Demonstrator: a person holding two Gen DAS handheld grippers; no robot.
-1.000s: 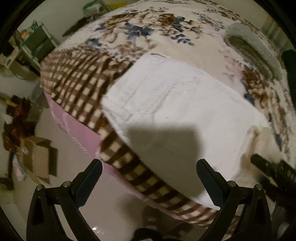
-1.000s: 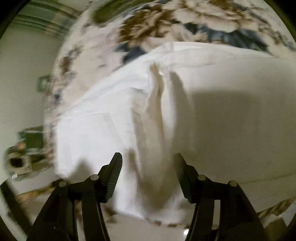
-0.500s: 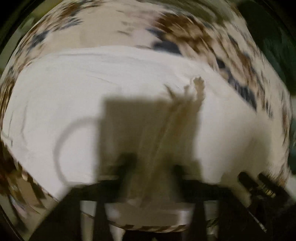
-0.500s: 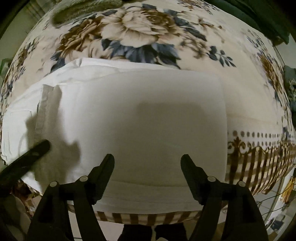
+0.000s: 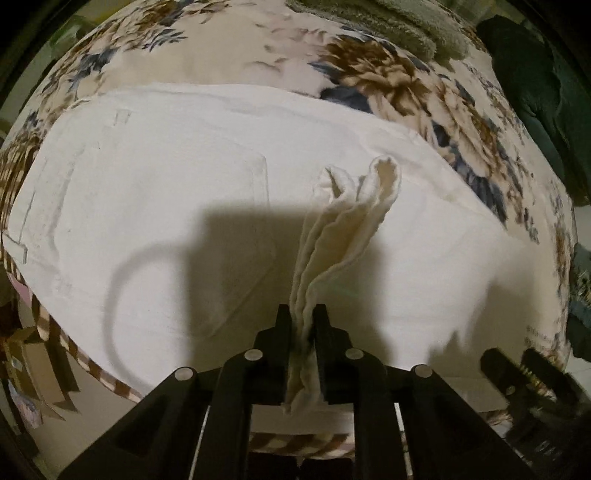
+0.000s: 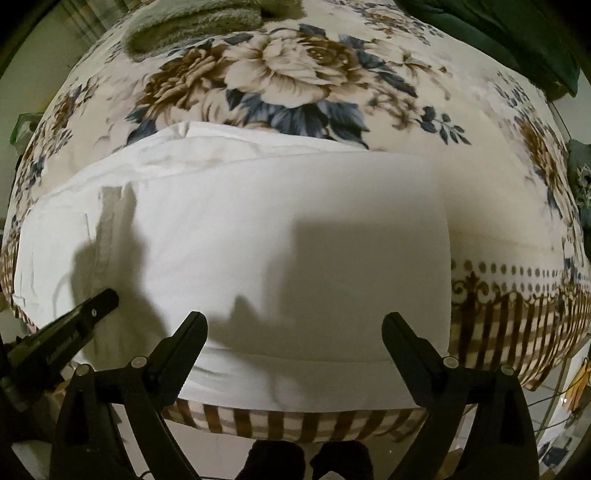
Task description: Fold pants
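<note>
White pants (image 5: 166,206) lie spread flat on a bed with a floral blanket (image 5: 369,74). My left gripper (image 5: 302,325) is shut on a bunched fold of the pants' near edge (image 5: 343,229), which stands up between the fingers. In the right wrist view the pants (image 6: 295,229) lie flat, folded over. My right gripper (image 6: 293,328) is open and empty, just above their near edge. The left gripper's finger (image 6: 74,317) shows at the lower left of that view.
A grey-green towel (image 6: 192,22) lies at the far side of the bed. Dark green fabric (image 5: 535,92) sits at the far right. The bed's striped edge (image 6: 295,421) runs just under my grippers. Cardboard boxes (image 5: 33,358) lie on the floor at left.
My left gripper has swung from the bed's left corner to the pants' near edge and shut on a fold. My right gripper has let go of a fold and pulled back, open.
</note>
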